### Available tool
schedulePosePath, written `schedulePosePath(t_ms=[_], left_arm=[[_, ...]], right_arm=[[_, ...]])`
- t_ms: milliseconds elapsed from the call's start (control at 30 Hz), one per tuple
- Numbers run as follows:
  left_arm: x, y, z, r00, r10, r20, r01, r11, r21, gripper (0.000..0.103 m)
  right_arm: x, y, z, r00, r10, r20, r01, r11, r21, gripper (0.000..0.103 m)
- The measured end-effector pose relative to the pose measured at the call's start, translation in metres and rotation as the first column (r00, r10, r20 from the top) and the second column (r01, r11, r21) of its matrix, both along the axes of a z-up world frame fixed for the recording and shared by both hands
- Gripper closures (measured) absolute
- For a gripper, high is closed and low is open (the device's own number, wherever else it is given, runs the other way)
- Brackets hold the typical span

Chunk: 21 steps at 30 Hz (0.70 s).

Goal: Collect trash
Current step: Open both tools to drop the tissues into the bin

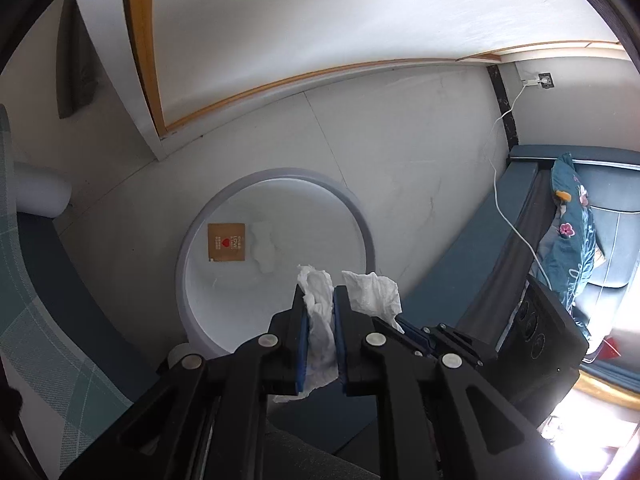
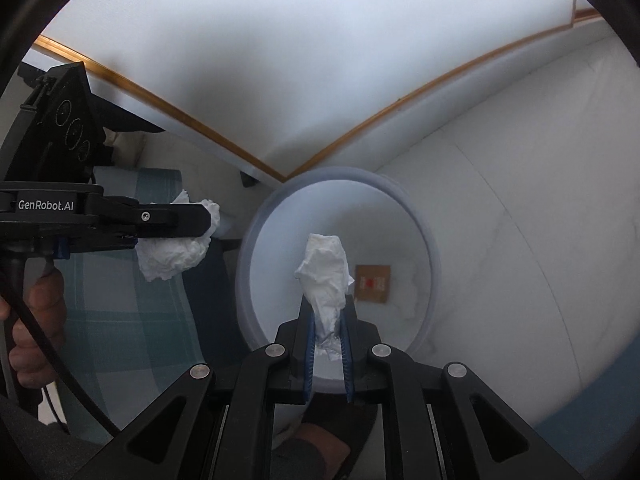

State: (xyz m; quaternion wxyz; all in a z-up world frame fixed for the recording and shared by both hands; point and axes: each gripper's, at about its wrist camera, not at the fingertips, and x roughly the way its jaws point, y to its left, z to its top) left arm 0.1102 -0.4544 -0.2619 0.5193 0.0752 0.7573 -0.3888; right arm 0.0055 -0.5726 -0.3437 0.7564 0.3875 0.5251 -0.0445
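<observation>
Two crumpled tissues, one clamped in each gripper, above a round white bin.

The left gripper (image 1: 320,292) has its blue-padded fingers (image 1: 303,340) closed on a crumpled white tissue (image 1: 320,312), whose loose ends spill past the fingertips and out to the right side; in the right wrist view the same tissue (image 2: 176,248) hangs left of the bin, over the checked teal fabric (image 2: 120,300). The right gripper (image 2: 328,308) pinches a second tissue wad (image 2: 324,276) that stands up from between its fingers, directly over the bin (image 1: 276,176) opening. Inside the bin lie a brown square packet (image 1: 226,242) and a pale scrap (image 1: 264,246), both on the bottom, well inside the rim. Bare white floor (image 1: 400,152) surrounds the bin up to the wood-trimmed wall edge (image 1: 280,80); a blue sofa (image 1: 500,220) with a white cable (image 1: 516,224) lies to the right.
</observation>
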Motion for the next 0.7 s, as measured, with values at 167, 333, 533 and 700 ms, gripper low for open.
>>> schedulePosePath(t_ms=[167, 333, 533, 700], left_arm=[[0.001, -0.002, -0.004, 1.000, -0.019, 0.018, 0.019, 0.999, 0.038, 0.083], [0.002, -0.003, 0.001, 0.999, -0.012, 0.045, 0.011, 0.999, 0.032, 0.056], [-0.002, -0.002, 0.010, 0.988, -0.098, 0.117, 0.091, 0.994, 0.058, 0.053], [-0.012, 0.005, 0.045, 0.938, -0.143, 0.316, 0.127, 0.989, 0.073, 0.052]], right_arm=[[0.008, 0.006, -0.014, 1.000, 0.008, -0.028, -0.007, 0.999, 0.031, 0.089], [0.016, 0.019, -0.011, 0.997, 0.072, -0.033, -0.073, 0.997, -0.027, 0.066], [0.005, 0.014, -0.010, 0.999, 0.009, -0.043, -0.010, 1.000, -0.011, 0.052], [-0.009, 0.008, -0.001, 0.999, 0.005, -0.050, -0.007, 0.999, -0.046, 0.046]])
